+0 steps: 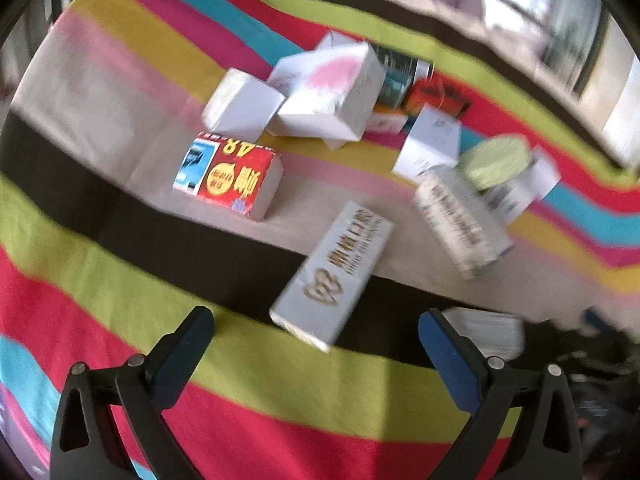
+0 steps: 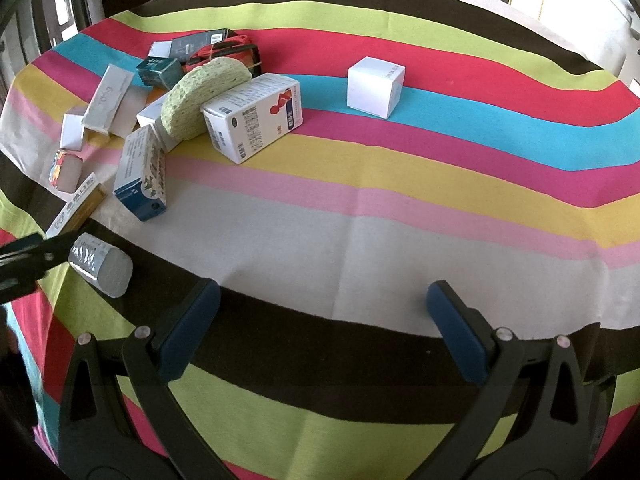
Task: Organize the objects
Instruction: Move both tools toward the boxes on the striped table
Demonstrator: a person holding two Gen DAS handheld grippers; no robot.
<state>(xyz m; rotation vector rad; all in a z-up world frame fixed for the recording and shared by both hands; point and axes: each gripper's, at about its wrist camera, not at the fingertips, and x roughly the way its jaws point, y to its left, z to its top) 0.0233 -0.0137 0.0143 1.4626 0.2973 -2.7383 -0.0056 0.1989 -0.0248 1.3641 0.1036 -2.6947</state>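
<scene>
Both my grippers, left gripper and right gripper, hung wide open with nothing in them. All cartons were shut, contents hidden, heaped on the striped cloth; one white cube box sat well apart, green sponge leaning on a medicine carton.

Left wrist view motion-blurred throughout: lettering on long white box illegible. White roll, lower right, half hidden behind gripper finger. Dark clutter at right edge unidentifiable.
</scene>
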